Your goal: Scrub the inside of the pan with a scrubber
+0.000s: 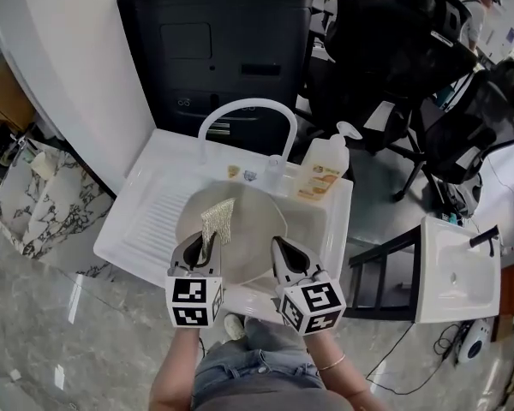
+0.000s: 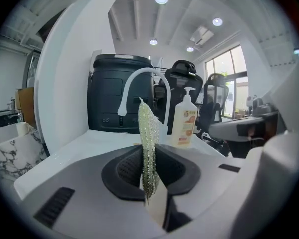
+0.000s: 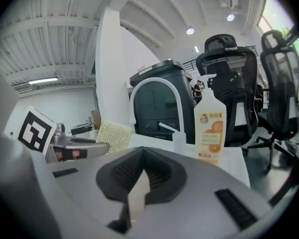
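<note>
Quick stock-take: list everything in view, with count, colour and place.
Sink unit: 1, white, centre.
Faucet: 1, white, behind basin.
Pan: 1, grey, in basin.
Scrubber: 1, pale gold, above pan.
Soap bottle: 1, orange label, sink's back ledge.
Cabinet: 1, dark, behind sink.
Office chairs: 2 at least, black, far right.
Second sink: 1, white, right.
Marble-patterned block: 1, white and grey, left.
Left claw: 1, grey, shut on scrubber.
Right claw: 1, grey, shut, over pan.

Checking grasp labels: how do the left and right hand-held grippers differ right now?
Left hand-held gripper is shut on the scrubber, which stands upright between its jaws; right hand-held gripper has its jaws together on nothing. Left is over the left side of the pan, right over its right side. Both point toward the faucet.
</note>
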`<state>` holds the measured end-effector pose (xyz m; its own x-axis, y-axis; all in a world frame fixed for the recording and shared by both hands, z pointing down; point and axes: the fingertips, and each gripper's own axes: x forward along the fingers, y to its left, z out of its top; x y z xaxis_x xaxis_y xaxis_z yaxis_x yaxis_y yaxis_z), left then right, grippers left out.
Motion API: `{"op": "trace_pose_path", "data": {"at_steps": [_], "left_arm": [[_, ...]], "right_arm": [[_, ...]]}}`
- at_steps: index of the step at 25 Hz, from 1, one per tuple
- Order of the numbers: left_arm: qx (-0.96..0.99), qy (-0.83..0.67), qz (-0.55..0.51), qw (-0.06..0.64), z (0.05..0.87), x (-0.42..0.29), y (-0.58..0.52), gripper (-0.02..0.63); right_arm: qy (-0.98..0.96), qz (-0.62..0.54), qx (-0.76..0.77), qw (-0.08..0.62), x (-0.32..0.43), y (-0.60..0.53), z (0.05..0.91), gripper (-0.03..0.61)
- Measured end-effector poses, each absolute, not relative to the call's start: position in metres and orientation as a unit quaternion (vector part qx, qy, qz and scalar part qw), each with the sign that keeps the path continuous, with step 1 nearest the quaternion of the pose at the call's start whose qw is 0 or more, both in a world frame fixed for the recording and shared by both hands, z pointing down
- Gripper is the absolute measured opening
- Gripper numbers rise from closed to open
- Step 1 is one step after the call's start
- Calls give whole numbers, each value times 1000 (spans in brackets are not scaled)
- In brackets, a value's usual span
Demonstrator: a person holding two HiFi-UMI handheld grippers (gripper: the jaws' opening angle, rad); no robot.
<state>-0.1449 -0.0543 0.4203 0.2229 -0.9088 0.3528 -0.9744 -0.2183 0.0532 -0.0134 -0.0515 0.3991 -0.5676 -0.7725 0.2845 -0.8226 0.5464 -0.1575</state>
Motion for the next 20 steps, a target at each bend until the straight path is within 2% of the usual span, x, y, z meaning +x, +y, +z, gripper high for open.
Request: {"op": "trace_pose_path", "data": {"at_steps": [20], "left_arm": [[772,-620,64,125,400,-145,-42,63]], "right_arm": [[-898,127,417,65,-31,-46,390,9]]}}
